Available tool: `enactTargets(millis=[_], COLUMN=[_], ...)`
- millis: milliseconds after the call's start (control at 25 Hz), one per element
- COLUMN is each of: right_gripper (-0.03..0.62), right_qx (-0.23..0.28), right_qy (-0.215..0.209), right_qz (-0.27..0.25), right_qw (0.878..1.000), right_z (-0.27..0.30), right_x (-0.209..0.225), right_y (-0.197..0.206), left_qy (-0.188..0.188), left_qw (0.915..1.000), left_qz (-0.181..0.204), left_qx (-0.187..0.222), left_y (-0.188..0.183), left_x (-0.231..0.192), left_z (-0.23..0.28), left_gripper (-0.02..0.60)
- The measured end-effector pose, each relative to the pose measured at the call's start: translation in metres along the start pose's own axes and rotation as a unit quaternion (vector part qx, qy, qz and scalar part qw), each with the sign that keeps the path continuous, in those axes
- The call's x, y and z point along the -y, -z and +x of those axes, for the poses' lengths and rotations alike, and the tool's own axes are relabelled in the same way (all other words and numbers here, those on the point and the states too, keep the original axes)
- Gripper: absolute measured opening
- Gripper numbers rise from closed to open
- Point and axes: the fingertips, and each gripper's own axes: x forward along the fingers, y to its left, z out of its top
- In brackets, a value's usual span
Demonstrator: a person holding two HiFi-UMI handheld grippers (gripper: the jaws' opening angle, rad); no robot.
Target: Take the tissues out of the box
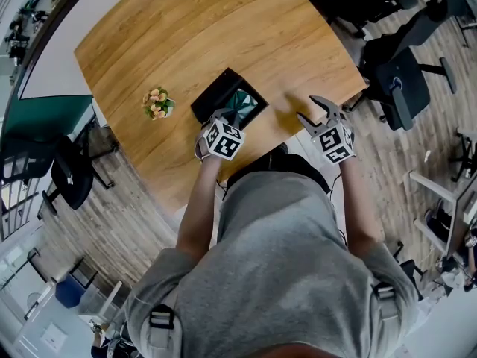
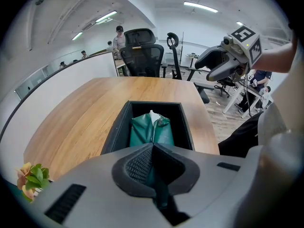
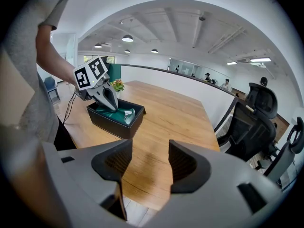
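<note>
A black open-topped box (image 1: 212,95) stands on the wooden table (image 1: 186,28) with a green tissue pack (image 1: 244,104) lying inside it. My left gripper (image 1: 226,116) reaches into the box's near end. In the left gripper view it (image 2: 153,148) is shut, with a fold of the green tissue pack (image 2: 152,129) pinched between the pads. The right gripper view shows the same tips down on the pack (image 3: 124,113) inside the box (image 3: 114,123). My right gripper (image 1: 309,109) hovers open and empty over the table's near right part, to the right of the box, its jaws (image 3: 150,163) wide apart.
A small pot of flowers (image 1: 157,103) stands on the table just left of the box. The table's near edge lies right under both grippers. Black office chairs (image 1: 399,80) stand on the floor to the right and another (image 1: 71,174) to the left.
</note>
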Motion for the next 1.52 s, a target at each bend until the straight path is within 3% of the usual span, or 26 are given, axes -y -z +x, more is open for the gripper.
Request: enactTargets(millis=[560, 1520], right_gripper=[0.25, 0.238], right_qx=[0.012, 0.059], right_qy=[0.009, 0.03], right_qz=[-0.004, 0.027], right_qw=[1.0, 0.997], right_z=[-0.01, -0.057], right_x=[-0.007, 0.002], right_y=[-0.004, -0.004], left_qy=[-0.016, -0.047], left_qw=[0.9998, 0.9981], left_qz=[0.01, 0.04], left_qx=[-0.003, 0.009], left_y=[-0.001, -0.042], left_x=[0.004, 0.012], left_z=[-0.012, -0.067], left_gripper=[0.02, 0.02])
